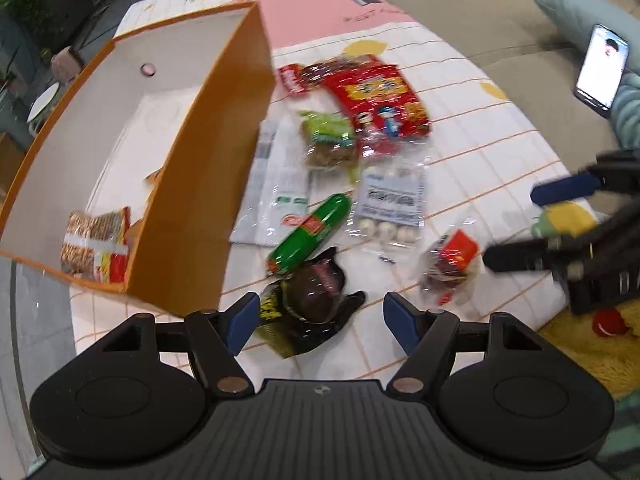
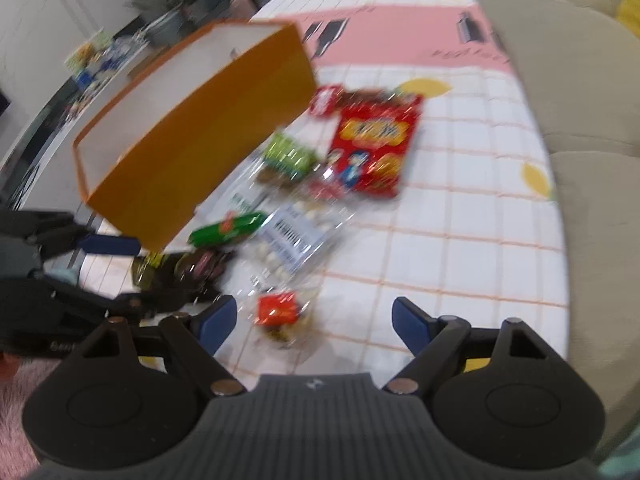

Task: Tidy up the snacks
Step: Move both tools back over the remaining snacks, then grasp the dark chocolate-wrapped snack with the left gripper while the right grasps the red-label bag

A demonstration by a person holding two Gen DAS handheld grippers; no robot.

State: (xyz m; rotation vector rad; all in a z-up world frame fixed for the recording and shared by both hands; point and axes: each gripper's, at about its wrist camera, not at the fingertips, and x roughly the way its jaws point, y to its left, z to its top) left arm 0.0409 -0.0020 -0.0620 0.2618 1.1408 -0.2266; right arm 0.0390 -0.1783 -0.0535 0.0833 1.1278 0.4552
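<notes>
An orange box [image 1: 200, 216] with a white inside stands at the left and holds a noodle packet [image 1: 96, 246]. Snacks lie beside it on the cloth: a red biscuit bag [image 1: 380, 96], a green pack [image 1: 328, 142], a green sausage [image 1: 310, 232], a white candy bag [image 1: 390, 204], a black packet [image 1: 316, 292] and a small red-labelled packet [image 1: 452, 264]. My left gripper [image 1: 318, 320] is open just over the black packet. My right gripper [image 2: 314, 322] is open above the small red packet [image 2: 278, 312]. The box [image 2: 192, 152] also shows in the right wrist view.
A checked cloth with lemons and a pink band [image 1: 460, 152] covers the table. A beige sofa [image 1: 500, 20] lies behind, with a lit phone [image 1: 602, 70] on it. A yellow rug [image 1: 592, 344] is at the right. Plants and shelves [image 2: 160, 20] stand behind the box.
</notes>
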